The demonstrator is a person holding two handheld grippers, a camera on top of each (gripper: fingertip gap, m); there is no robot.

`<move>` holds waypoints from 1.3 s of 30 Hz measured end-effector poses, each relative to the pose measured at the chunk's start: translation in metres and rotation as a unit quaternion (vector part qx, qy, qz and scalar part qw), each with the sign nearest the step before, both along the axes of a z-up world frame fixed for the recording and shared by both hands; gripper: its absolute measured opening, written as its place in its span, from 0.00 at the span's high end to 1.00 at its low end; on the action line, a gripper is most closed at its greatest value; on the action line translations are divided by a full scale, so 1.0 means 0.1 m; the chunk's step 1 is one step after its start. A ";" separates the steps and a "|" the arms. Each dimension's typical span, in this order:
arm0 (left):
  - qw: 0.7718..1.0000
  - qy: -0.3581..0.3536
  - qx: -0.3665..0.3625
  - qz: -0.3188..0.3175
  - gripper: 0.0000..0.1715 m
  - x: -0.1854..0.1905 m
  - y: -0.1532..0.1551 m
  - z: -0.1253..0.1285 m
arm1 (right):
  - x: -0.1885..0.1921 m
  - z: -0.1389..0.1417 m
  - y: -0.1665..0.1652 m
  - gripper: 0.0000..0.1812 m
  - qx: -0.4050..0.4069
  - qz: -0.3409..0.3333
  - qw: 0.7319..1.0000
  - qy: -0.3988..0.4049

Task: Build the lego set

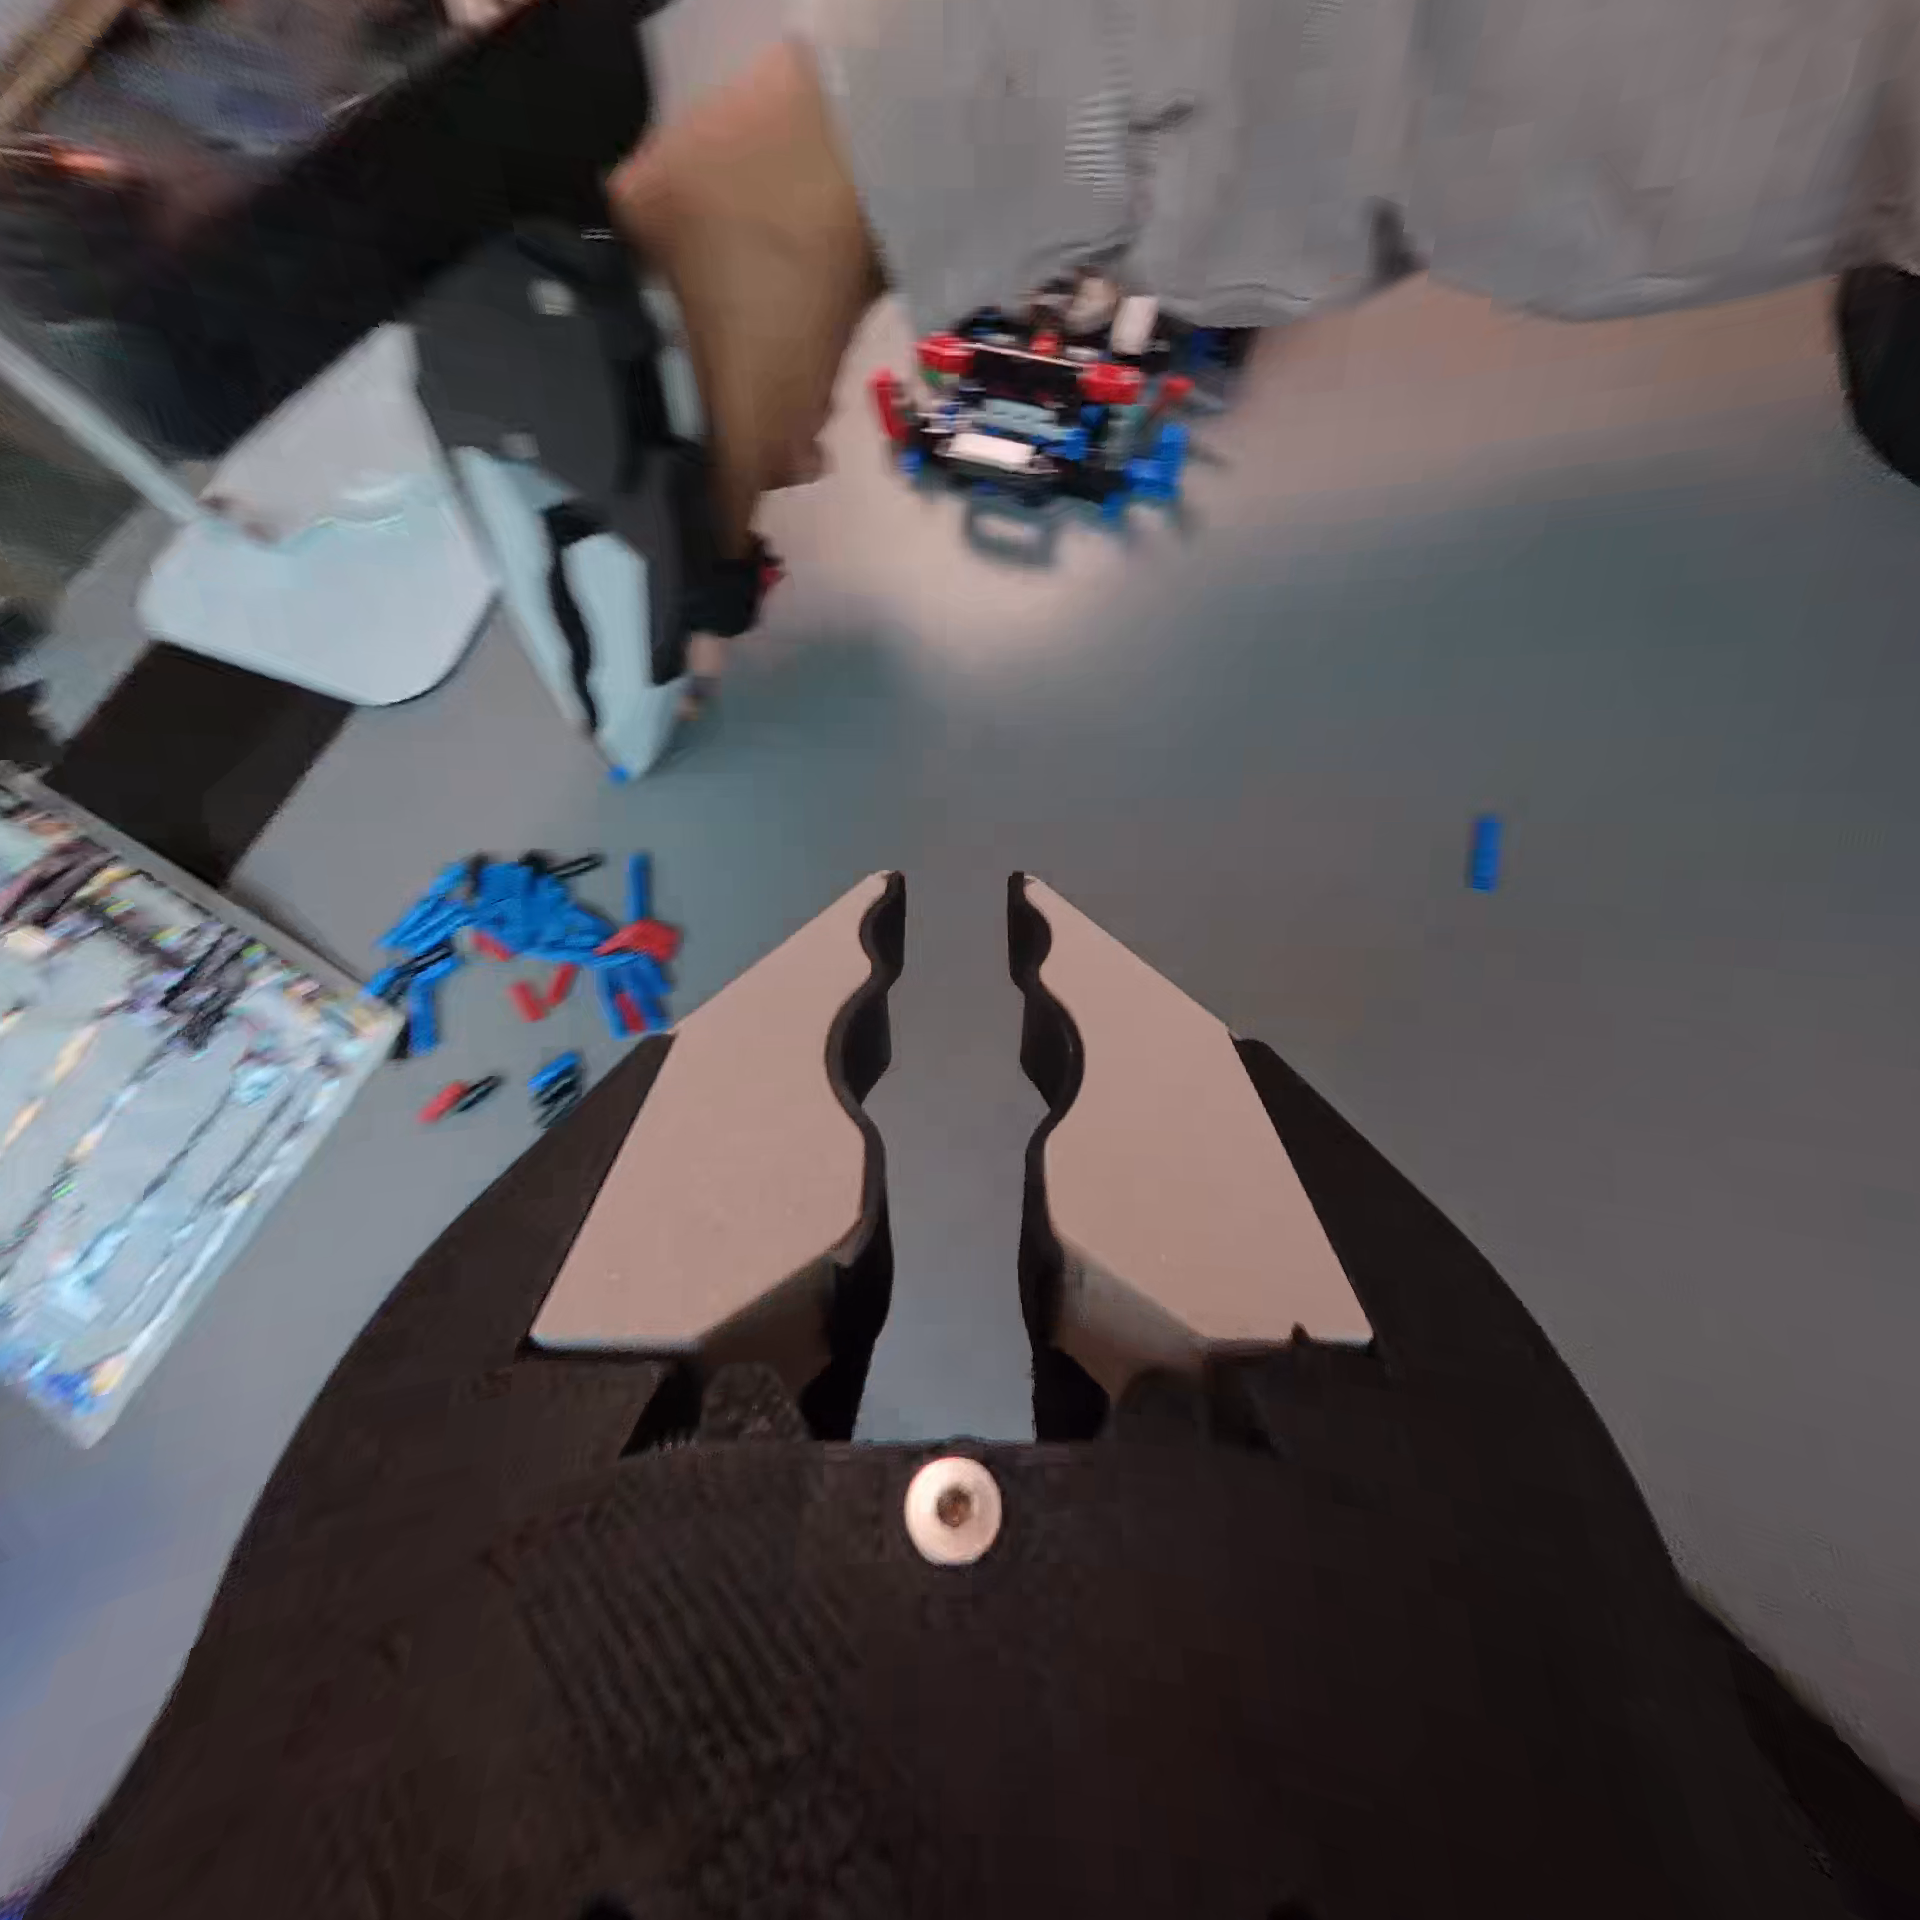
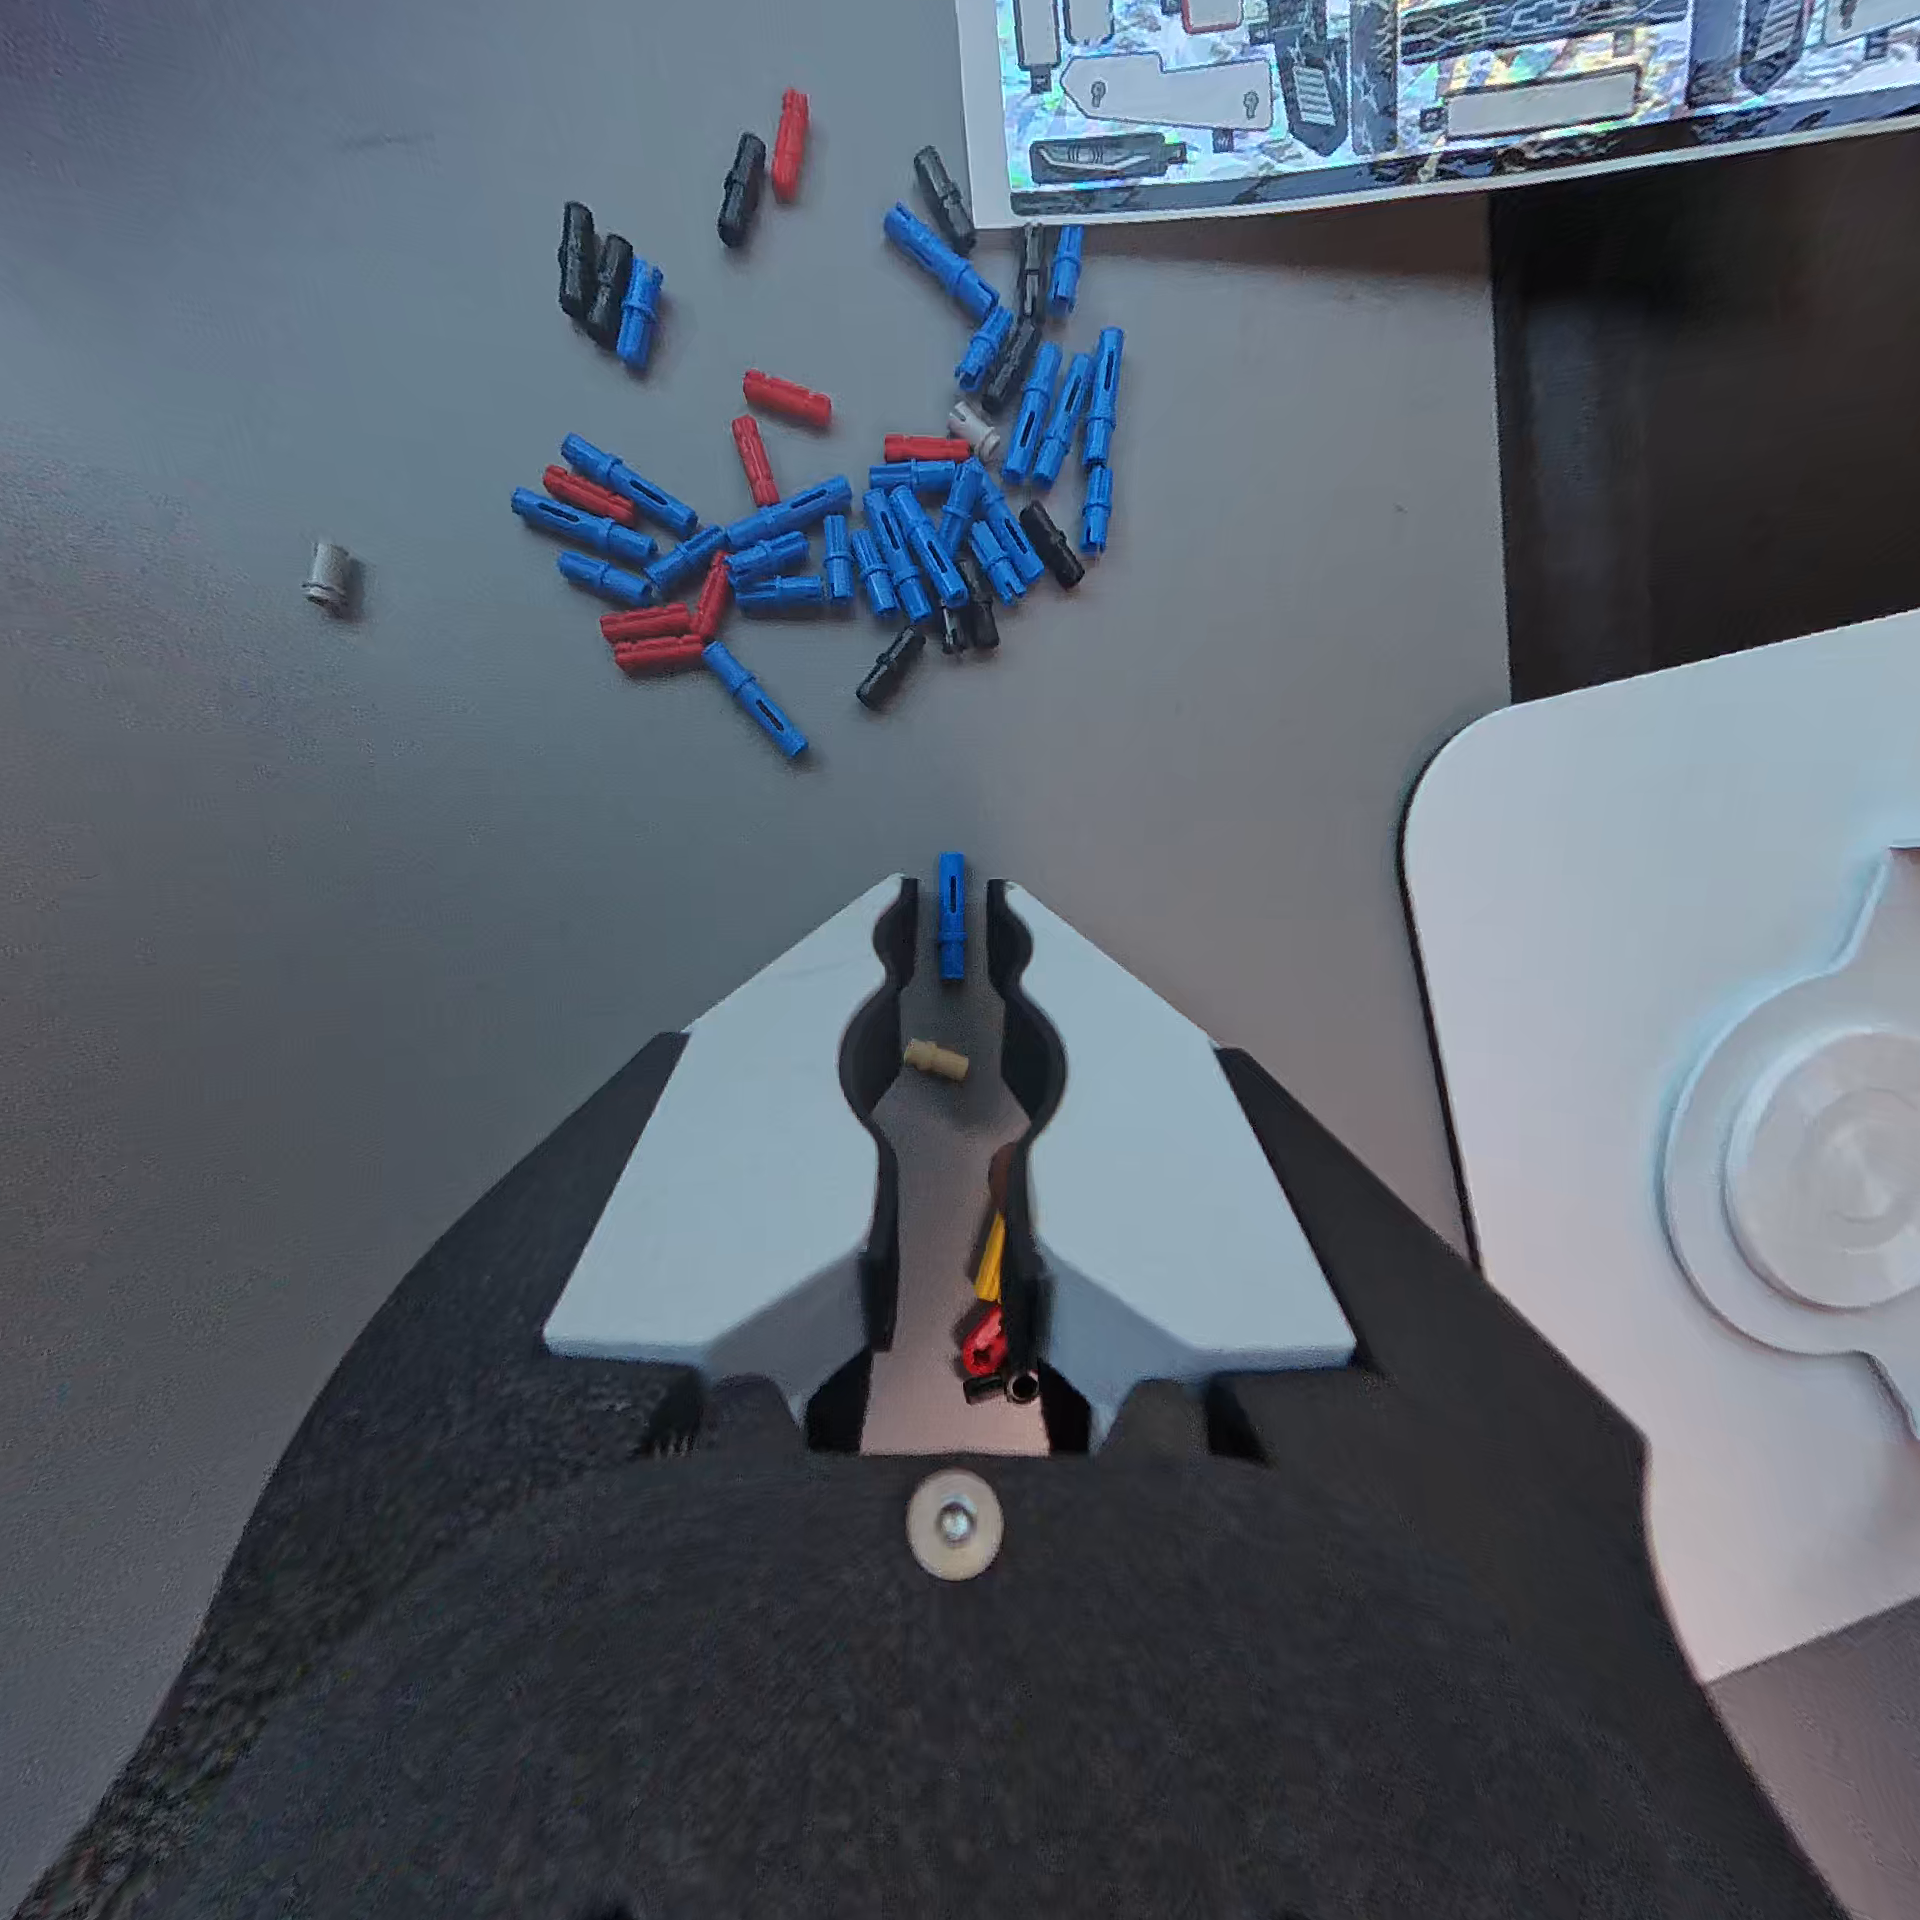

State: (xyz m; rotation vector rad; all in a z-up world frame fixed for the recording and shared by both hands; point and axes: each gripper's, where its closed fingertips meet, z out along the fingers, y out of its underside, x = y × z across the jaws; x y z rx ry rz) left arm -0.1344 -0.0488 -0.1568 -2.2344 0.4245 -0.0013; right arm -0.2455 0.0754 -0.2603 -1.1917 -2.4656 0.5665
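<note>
One blue pin [image 2: 950, 914] sits pinched at the right gripper [image 2: 951, 885] jaws' tips, the pin pile [image 2: 831, 499] beyond; left gripper [image 1: 956, 881] jaws slightly spread, empty. Next, probably: carry it to the model [image 1: 1039, 416] far ahead.

Your left wrist view sits high, angled forward across the grey table [image 1: 1351, 1039] toward the far lego model [image 1: 1039, 416]. Your right wrist view looks steeply down, close over the pin pile [image 2: 831, 499]. Both share that pile [image 1: 530, 951] and the sticker sheet [image 2: 1403, 94].
</note>
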 end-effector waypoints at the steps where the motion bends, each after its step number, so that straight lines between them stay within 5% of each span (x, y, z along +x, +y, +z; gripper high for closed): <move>1: 0.999 0.001 0.002 0.042 0.89 -0.32 0.02 0.10 | 0.01 -0.03 0.00 0.99 0.007 0.002 1.000 -0.015; 6: 0.988 -0.047 -0.089 0.120 0.90 -1.34 0.20 -0.10 | 0.25 0.15 -0.19 0.99 0.005 0.034 0.999 0.010; 10: 0.978 -0.017 -0.162 0.133 0.91 -1.78 0.38 -0.53 | 1.02 0.51 -0.61 0.99 -0.051 0.078 0.995 0.043; 16: 0.967 0.006 -0.227 0.111 0.91 -1.87 0.53 -0.95 | 2.53 0.35 -0.74 0.99 -0.065 0.058 0.996 0.008; 21: 0.964 0.037 -0.241 0.107 0.95 -1.90 0.57 -1.02 | 3.10 0.19 -0.58 0.99 -0.041 -0.022 0.999 0.022; 31: 0.961 0.036 -0.250 0.109 0.98 -1.92 0.58 -1.06 | 3.19 0.01 -0.67 0.95 -0.045 -0.041 0.998 0.017; 36: 0.965 0.055 -0.240 0.087 0.99 -1.84 0.55 -1.05 | 2.95 0.37 -0.62 0.90 -0.062 -0.039 0.995 0.072; 39: 0.977 0.039 -0.206 0.044 1.00 -1.45 0.52 -0.81 | 2.63 0.65 -0.56 0.90 -0.053 -0.024 0.990 0.127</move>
